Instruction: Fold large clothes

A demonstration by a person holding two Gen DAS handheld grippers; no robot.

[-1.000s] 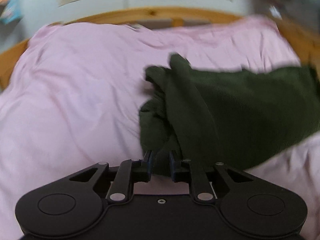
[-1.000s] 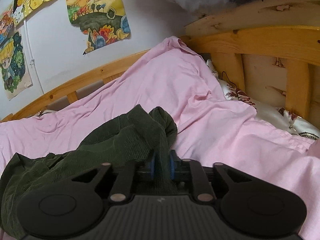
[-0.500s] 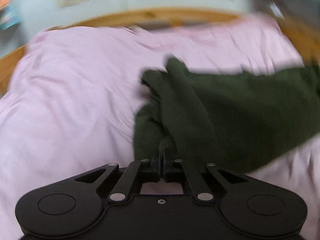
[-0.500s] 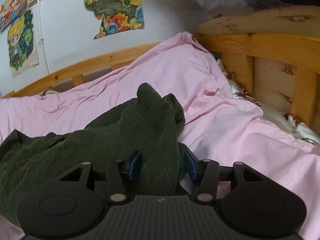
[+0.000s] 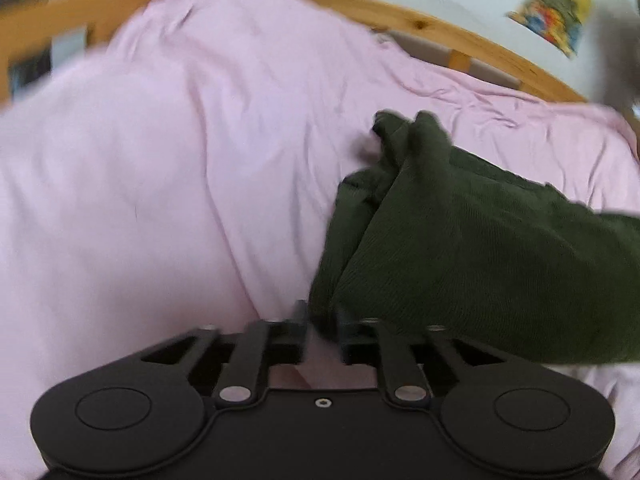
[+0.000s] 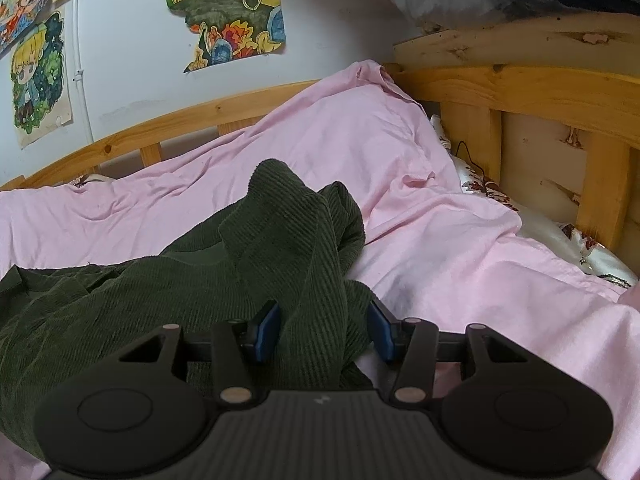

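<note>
Plainly, the left gripper [image 5: 322, 330] and right gripper [image 6: 322, 330] are both gaping, one dark green ribbed garment [image 6: 276, 248] bunching loosely between their fingers; it is lying on one pink sheet [image 5: 160, 160], wooden bed frame [image 6: 560, 92] at two o'clock.

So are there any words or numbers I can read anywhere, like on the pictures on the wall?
None: no readable text in either view.
The wall pictures show only cartoon drawings, no letters.
The small pale mark on the right gripper body is a logo shape, not readable as letters.
The green garment and pink sheet carry no label or print.
The left wrist view is blurred.
</note>
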